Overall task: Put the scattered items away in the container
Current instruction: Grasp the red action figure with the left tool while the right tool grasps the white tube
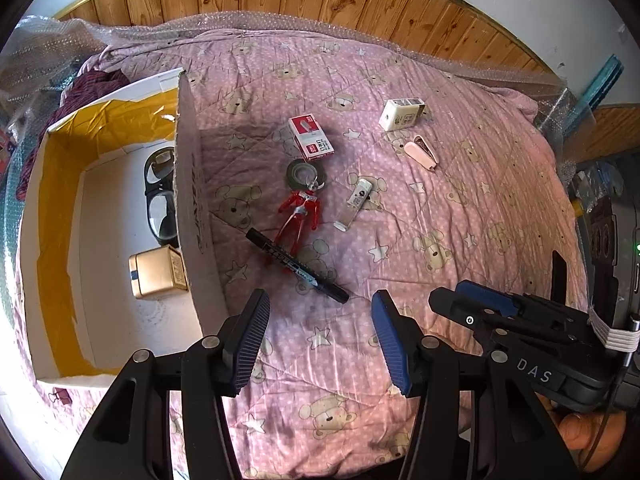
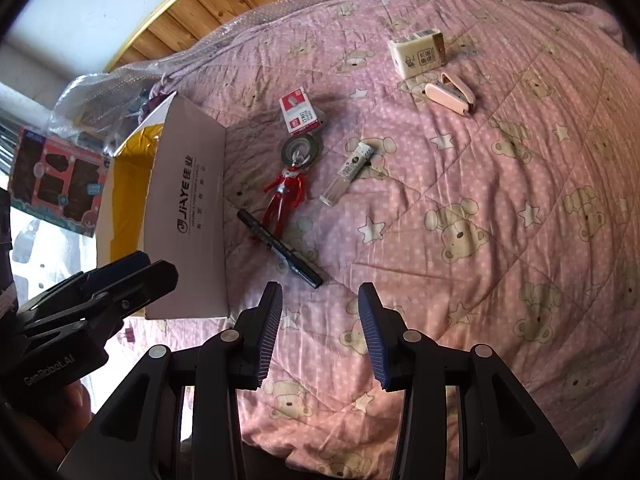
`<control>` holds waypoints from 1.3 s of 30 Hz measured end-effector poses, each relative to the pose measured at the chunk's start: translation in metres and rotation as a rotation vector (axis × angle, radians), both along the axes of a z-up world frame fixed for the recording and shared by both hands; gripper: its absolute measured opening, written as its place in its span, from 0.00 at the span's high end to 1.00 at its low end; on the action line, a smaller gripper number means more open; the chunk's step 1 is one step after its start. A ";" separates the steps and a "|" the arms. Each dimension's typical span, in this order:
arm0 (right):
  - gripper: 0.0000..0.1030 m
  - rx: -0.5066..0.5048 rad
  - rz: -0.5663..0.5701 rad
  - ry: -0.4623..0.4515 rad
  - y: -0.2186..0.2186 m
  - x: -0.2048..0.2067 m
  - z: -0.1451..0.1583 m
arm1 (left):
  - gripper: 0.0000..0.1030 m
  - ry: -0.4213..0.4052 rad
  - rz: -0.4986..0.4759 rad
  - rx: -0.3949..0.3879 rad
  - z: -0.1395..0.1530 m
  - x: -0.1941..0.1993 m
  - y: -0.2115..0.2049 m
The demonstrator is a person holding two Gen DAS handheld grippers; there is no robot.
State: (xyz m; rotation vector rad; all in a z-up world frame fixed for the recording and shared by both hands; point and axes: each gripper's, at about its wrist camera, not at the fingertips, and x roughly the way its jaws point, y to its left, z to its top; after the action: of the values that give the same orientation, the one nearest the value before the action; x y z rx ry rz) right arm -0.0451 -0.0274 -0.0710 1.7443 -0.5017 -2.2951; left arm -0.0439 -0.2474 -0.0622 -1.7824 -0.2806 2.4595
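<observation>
I hold two grippers over a bed (image 2: 500,184) with a pink bear quilt. My left gripper (image 1: 320,332) has its jaws wide apart and holds nothing. My right gripper (image 2: 320,330) is the same, jaws apart and empty.

The box (image 1: 192,208) sits on the left side of the bed. Two things are already in it: black goggles (image 1: 158,204) at the far end and a gold tin (image 1: 158,274) nearer to me. So I think the job is only partly done.

Six things are left on the quilt. The black marker (image 1: 296,266) is nearest, just in front of my left jaws and close to the box wall. A red toy figure (image 1: 300,216) lies touching its far end. The toy's head rests on a grey tape roll (image 1: 306,174). A red and white staple box (image 1: 311,138) sits just past the tape. A small white tube (image 1: 356,202) lies to the right of the toy. Far right are a cream pack (image 1: 402,114) and a pink stapler (image 1: 420,153), near each other.

The box side reads "JiAYE" in the right view, with signs I cannot read. My right gripper says "DAS". My left one says "GenRobot.AI". The writing on the marker is too small to read.
</observation>
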 end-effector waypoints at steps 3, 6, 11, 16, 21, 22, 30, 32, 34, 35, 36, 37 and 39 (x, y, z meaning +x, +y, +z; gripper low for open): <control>0.58 -0.002 -0.003 -0.005 0.002 -0.009 -0.003 | 0.47 -0.016 -0.007 0.004 -0.008 -0.013 0.002; 0.59 -0.004 -0.014 -0.011 0.007 -0.021 -0.008 | 0.47 -0.032 -0.014 0.010 -0.016 -0.026 0.005; 0.59 0.000 -0.060 -0.013 0.029 -0.052 -0.015 | 0.47 -0.048 -0.014 0.011 -0.026 -0.049 0.007; 0.59 0.017 -0.102 -0.014 0.057 -0.087 -0.025 | 0.47 -0.090 0.007 0.032 -0.043 -0.073 0.005; 0.59 -0.056 -0.109 -0.063 0.072 -0.115 -0.044 | 0.47 -0.142 0.018 0.033 -0.064 -0.093 0.007; 0.59 -0.093 -0.104 -0.083 0.070 -0.119 -0.049 | 0.47 -0.152 0.020 0.029 -0.069 -0.096 0.007; 0.59 -0.048 -0.001 -0.177 0.013 -0.145 -0.085 | 0.47 -0.249 0.068 0.016 -0.111 -0.112 -0.005; 0.59 -0.032 0.006 -0.204 0.002 -0.150 -0.094 | 0.47 -0.263 0.072 0.019 -0.119 -0.115 -0.007; 0.59 0.001 0.018 -0.225 -0.008 -0.153 -0.102 | 0.47 -0.279 0.076 0.020 -0.127 -0.118 -0.009; 0.59 0.014 0.022 -0.233 -0.011 -0.154 -0.106 | 0.47 -0.285 0.078 0.023 -0.130 -0.119 -0.009; 0.59 0.024 0.023 -0.248 -0.014 -0.155 -0.112 | 0.47 -0.291 0.082 0.026 -0.134 -0.120 -0.011; 0.59 0.034 0.020 -0.269 -0.016 -0.156 -0.119 | 0.47 -0.296 0.086 0.027 -0.138 -0.121 -0.012; 0.59 0.051 0.017 -0.249 -0.018 -0.157 -0.123 | 0.47 -0.302 0.093 0.035 -0.143 -0.123 -0.015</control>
State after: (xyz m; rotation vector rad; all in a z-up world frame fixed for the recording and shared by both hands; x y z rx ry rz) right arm -0.2020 -0.0449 -0.1941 2.0645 -0.4728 -2.1073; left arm -0.1673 -0.2623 -0.2053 -2.1699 -0.4344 2.2193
